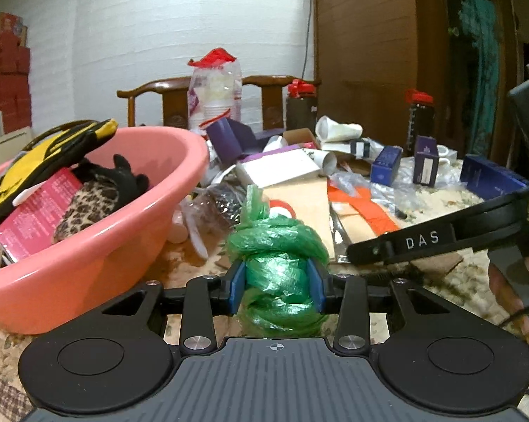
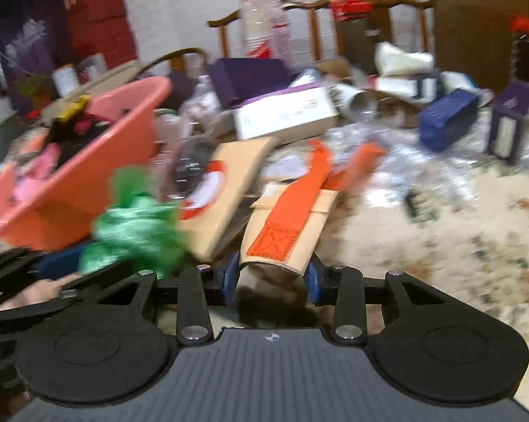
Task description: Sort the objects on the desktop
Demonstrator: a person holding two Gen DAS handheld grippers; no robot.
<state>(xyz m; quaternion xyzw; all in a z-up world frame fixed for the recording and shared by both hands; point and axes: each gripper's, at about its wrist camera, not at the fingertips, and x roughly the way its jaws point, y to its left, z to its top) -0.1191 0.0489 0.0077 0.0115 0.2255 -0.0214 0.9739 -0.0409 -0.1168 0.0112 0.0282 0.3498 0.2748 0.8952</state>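
The left gripper [image 1: 277,290] has its two blue pads pressed against the sides of one knotted green plastic bag [image 1: 280,263], which stands upright between them and rises above the fingertips. To the left of this gripper, close by, sits one pink basin [image 1: 99,256], tilted toward the camera; inside it lie one yellow-and-black glove [image 1: 50,154], one pink box [image 1: 36,211] and one leopard-print piece with a black glove [image 1: 123,176] on top. Ahead of the left gripper the table is heaped with clutter: one white flat box [image 1: 278,168], two white paper cups [image 1: 338,128] lying on their sides, three dark blue or purple cartons [image 1: 387,165] to the right of centre, and two dark jars with red lids [image 1: 301,103] further back near a wooden chair [image 1: 173,91]. The right gripper [image 2: 272,277], seen in a blurred view, is closed on the near end of one tan paper envelope with an orange strip [image 2: 285,235]; its pads touch the envelope's edges. Just left of the right gripper the green bag shows again as a smear, with the basin beyond it. One tan card with a red-and-white mark [image 2: 222,190] lies just ahead and to the left, beside the held envelope.
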